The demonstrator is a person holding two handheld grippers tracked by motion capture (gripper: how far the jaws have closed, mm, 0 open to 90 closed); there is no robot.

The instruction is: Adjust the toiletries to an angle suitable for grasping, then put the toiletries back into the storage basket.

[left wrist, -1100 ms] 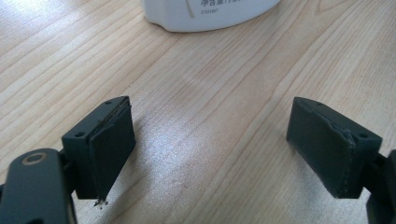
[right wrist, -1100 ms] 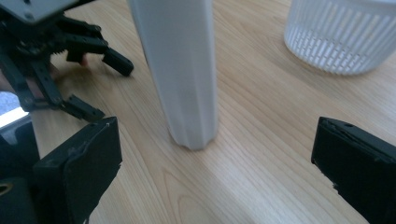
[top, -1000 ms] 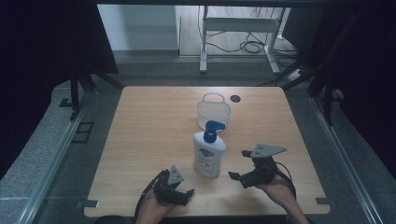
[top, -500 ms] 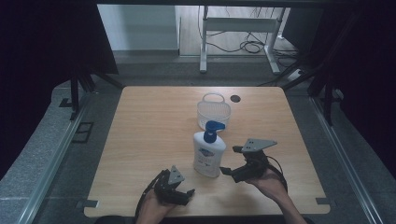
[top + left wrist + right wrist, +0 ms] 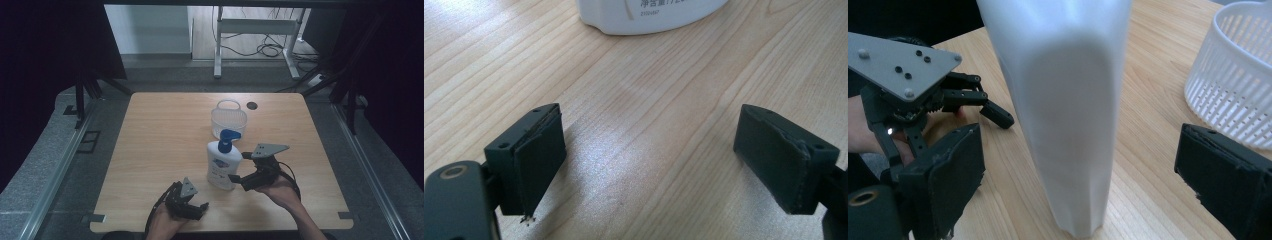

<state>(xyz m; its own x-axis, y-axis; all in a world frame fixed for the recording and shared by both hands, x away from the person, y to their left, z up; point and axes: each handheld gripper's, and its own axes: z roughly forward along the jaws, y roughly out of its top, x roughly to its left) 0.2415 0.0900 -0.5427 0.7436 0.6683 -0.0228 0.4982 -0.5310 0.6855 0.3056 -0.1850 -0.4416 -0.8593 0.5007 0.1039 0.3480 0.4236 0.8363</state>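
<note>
Pale wooden table [image 5: 165,150] on grey flooring, dark curtains to either side, a white desk frame [image 5: 255,30] and cables beyond the far edge. Near the front edge, left of centre: left gripper [image 5: 192,210], held in a hand [image 5: 162,225], jaws spread wide over bare wood with nothing between them, as seen in the left gripper view [image 5: 651,165]; base of the lotion bottle [image 5: 649,15] just ahead at the top of that view, not touched. Right of it, right gripper [image 5: 237,177], also hand-held [image 5: 280,192], jaws wide apart and pointing at the bottle's side; in the right gripper view [image 5: 1078,175] bottle [image 5: 1068,100] standing upright between the pads with a gap on each side, neither pad touching. Bottle [image 5: 222,162] white with a blue pump top, upright toward the front of the table, close to both grippers. Behind it, just beyond the pump, a white slatted basket [image 5: 229,120] with a handle; a dark grommet hole [image 5: 251,105] near the far edge. Plenty of free tabletop to the left and to the far right; little room between left gripper and front edge.
</note>
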